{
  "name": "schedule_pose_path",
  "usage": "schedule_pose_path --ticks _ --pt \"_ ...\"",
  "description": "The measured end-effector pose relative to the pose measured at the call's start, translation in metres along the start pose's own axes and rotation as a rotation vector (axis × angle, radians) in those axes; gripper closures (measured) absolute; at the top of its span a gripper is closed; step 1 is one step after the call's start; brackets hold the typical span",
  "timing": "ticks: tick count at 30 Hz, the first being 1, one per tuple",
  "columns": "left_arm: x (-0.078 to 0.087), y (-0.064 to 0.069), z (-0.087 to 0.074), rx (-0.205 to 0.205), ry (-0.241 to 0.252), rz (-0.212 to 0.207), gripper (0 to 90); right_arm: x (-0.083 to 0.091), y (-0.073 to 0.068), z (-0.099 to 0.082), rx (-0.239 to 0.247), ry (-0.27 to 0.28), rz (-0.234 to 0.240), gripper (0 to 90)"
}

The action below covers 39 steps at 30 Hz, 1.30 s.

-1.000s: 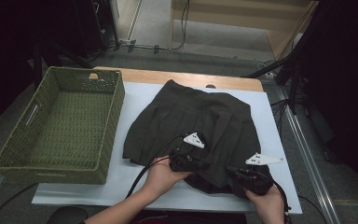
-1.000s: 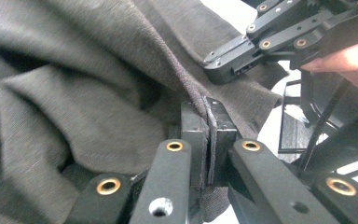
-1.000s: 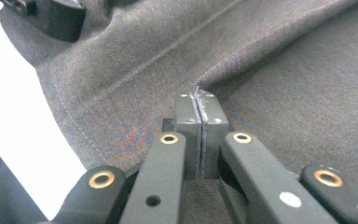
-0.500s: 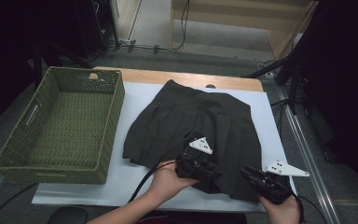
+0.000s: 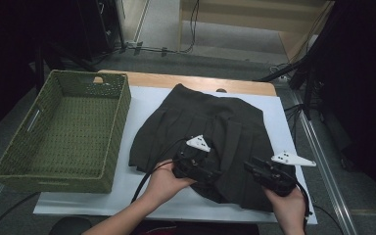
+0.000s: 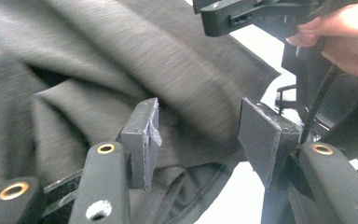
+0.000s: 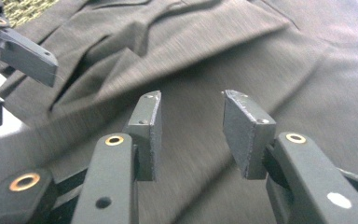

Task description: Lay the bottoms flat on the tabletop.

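A dark pleated skirt [image 5: 210,122] lies spread on the white sheet [image 5: 147,100], its hem toward the near edge. My left gripper [image 5: 214,175] hovers over the hem's left part, with the grey cloth [image 6: 121,70] beneath and beyond its tips. Its jaws have just been opening and stand open, with nothing pressed between the pads [image 6: 144,135]. My right gripper [image 5: 250,167] is over the hem's right part, and its jaws have also just been opening. Those jaws stand apart above the cloth [image 7: 261,56], the pads [image 7: 244,128] bare. Each gripper view shows the other gripper [image 6: 261,14] [image 7: 18,51] close by.
A green wicker basket [image 5: 110,132] stands on the table's left side, close to the skirt's left edge. The sheet's near edge [image 5: 176,210] is just below the hands. Cables trail from both grippers toward the person. A wooden table edge [image 5: 245,85] shows at the back.
Both grippers' jaws went from shut to open over the skirt's near hem. The hands shifted a little toward the near edge, and the hem now lies flatter on the sheet.
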State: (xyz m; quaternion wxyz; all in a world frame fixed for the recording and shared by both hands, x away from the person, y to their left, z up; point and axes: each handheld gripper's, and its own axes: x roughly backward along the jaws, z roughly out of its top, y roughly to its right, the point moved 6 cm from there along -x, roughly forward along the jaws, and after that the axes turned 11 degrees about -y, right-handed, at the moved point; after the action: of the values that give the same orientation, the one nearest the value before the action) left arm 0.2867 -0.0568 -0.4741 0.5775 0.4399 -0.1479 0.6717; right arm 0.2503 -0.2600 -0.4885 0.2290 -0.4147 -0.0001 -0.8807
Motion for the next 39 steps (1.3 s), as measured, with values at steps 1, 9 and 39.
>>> schedule_pose_path --ticks 1,9,39 --pt "0.001 -0.003 -0.001 0.008 0.004 0.008 45.0 -0.002 -0.002 0.004 0.008 0.000 0.001 55.4" --pt "-0.001 -0.023 -0.009 0.048 0.013 0.021 35.9 -0.013 -0.022 0.036 0.060 -0.016 0.059 66.8" --pt "-0.056 -0.042 -0.023 0.076 -0.076 0.042 71.4 -0.052 -0.012 -0.004 0.097 -0.177 0.074 70.6"
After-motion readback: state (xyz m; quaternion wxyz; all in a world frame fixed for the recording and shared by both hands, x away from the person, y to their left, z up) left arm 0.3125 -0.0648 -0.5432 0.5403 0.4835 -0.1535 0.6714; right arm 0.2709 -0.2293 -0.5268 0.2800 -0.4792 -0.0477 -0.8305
